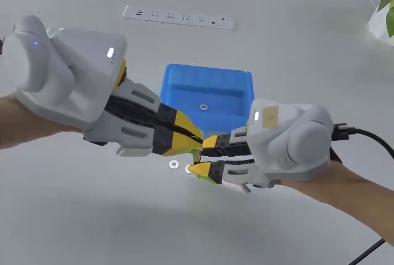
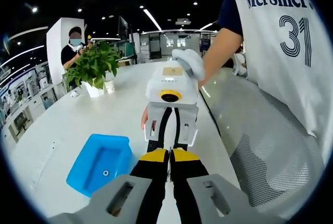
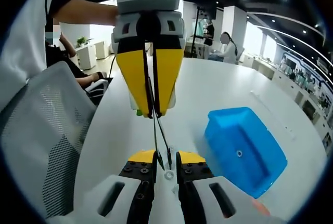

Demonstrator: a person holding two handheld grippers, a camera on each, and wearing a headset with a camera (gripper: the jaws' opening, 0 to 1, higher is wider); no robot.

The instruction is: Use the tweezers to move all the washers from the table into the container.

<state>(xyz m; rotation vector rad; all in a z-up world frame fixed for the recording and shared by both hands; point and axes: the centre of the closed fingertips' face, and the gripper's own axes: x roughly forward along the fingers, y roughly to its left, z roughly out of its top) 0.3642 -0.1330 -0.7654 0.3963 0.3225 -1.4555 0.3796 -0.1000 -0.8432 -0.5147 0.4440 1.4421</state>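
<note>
Hands facing each other, my left gripper (image 2: 169, 154) clamps the tweezers (image 3: 155, 135), their tips between my right gripper's (image 3: 166, 157) narrowly parted jaws; whether pinched, I cannot tell.

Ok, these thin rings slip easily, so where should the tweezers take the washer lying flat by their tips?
Pinch the washer across its ring: one tip of the tweezers down through the hole, the other outside the rim, coming from above. It lies flat on the table, so its thin edge probably gives a sideways pinch little to bite.
</note>
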